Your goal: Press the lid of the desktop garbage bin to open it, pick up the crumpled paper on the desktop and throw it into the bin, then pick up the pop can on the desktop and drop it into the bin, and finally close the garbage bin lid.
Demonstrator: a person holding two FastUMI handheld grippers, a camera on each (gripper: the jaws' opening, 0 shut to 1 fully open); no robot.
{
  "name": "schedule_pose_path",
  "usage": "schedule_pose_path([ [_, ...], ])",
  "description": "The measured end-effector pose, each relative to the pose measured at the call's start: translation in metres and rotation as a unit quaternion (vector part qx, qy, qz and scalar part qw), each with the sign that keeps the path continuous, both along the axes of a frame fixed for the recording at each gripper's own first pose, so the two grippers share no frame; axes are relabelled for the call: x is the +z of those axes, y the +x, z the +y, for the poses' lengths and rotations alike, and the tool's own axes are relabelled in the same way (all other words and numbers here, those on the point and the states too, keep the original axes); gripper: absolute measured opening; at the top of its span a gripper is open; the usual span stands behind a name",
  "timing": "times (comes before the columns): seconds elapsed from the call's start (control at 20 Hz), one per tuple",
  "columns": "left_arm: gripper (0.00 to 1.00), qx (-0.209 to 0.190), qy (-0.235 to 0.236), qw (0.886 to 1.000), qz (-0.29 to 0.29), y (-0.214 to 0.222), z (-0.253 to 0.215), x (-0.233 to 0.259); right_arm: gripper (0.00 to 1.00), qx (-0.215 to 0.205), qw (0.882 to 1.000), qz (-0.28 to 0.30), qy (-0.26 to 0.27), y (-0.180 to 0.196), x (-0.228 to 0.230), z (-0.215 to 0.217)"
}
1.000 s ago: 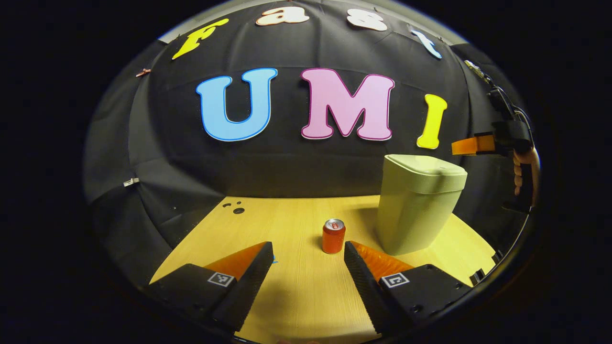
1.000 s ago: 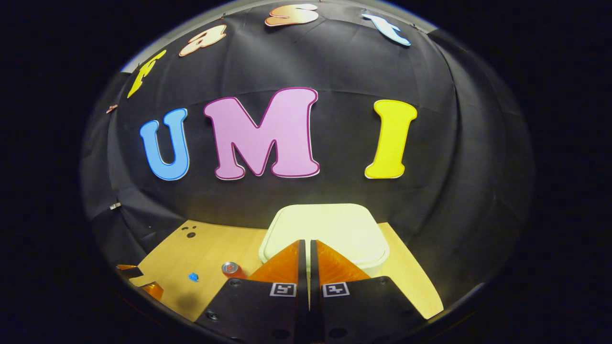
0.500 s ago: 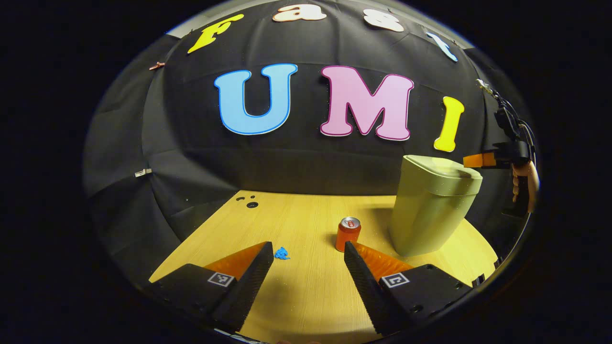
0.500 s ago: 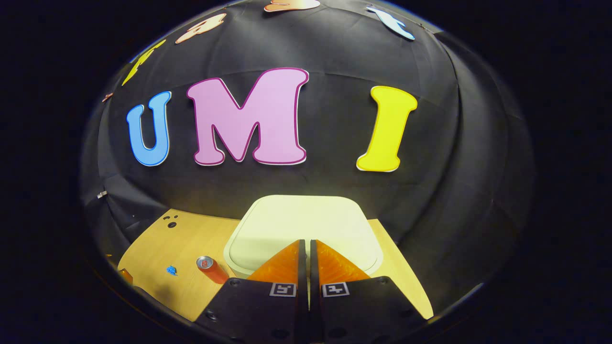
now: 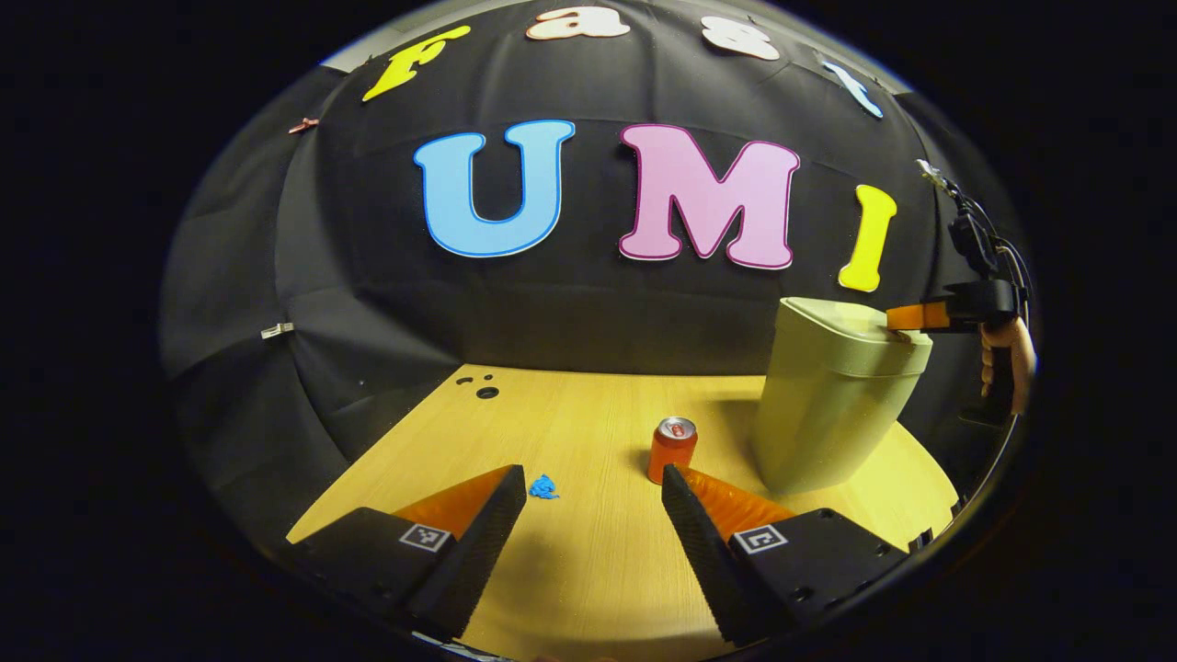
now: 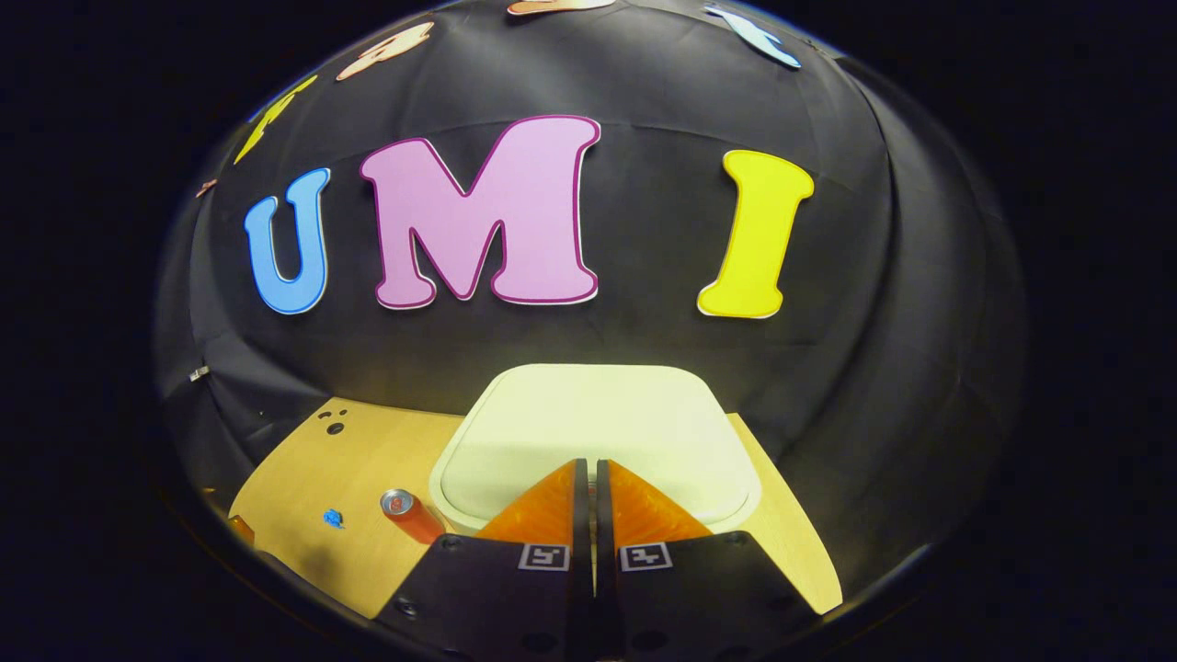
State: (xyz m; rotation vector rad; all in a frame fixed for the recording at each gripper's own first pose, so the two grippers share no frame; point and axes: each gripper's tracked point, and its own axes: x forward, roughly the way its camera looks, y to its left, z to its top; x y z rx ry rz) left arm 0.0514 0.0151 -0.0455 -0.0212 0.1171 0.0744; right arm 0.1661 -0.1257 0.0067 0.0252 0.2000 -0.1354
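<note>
Right gripper view: the right tongs [image 6: 588, 471] are closed, fingers together with only a thin slit between them, nothing held. Their tips rest at the near edge of the lid [image 6: 598, 432] of the pale green garbage bin [image 6: 460, 501], which lies flat and shut. Whether the tips actually press the lid cannot be confirmed from this angle. To the left of the bin, on the wooden surface [image 6: 303, 469], stands the pop can [image 6: 409, 515] (red-orange body, silver top), and farther left lies the small blue crumpled paper [image 6: 334, 519], apart from the can.

Left gripper view: the left tongs [image 5: 593, 483] are open wide and empty, hovering above the surface [image 5: 570, 570]. The crumpled paper [image 5: 543, 487] lies just beside the tip of the left finger; the pop can [image 5: 672, 449] stands upright just beyond the tip of the right finger. The bin [image 5: 828, 405] stands to the right of the can, upright, lid [image 5: 846, 322] closed. At the far right, the right tongs [image 5: 897, 322] reach in over the lid's edge, tips touching or just above it, carried by a hand [image 5: 1007, 363].
</note>
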Motion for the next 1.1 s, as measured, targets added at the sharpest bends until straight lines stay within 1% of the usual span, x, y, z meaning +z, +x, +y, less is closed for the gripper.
schedule_pose_path([
  [0.25,0.96,-0.011,0.003,1.0,0.009,0.002,-0.007,-0.007,0.05,0.004,1.0,0.004,0.002,-0.001,-0.003,0.001],
  [0.35,0.96,-0.016,0.006,1.0,0.009,0.001,-0.009,-0.006,0.05,0.008,1.0,0.005,-0.01,-0.002,-0.005,0.001],
  [0.55,0.96,-0.021,0.007,1.0,0.008,0.0,-0.009,-0.007,0.05,0.001,1.0,-0.005,-0.015,-0.001,-0.004,0.001],
  [0.65,0.96,-0.02,0.007,1.0,0.006,-0.002,-0.005,-0.007,0.05,-0.003,1.0,-0.01,-0.015,-0.001,-0.004,0.001],
  [0.8,0.96,-0.019,0.004,1.0,-0.001,-0.007,0.0,-0.005,0.05,-0.005,0.999,-0.021,-0.029,0.0,-0.003,0.001],
  [0.95,0.96,-0.018,0.018,1.0,-0.013,-0.013,0.01,-0.003,0.05,-0.012,0.999,-0.034,-0.031,0.0,0.003,0.001],
  [1.1,0.96,-0.015,0.014,1.0,-0.019,-0.021,0.022,-0.001,0.05,-0.019,0.997,-0.037,-0.057,-0.002,0.007,0.002],
])
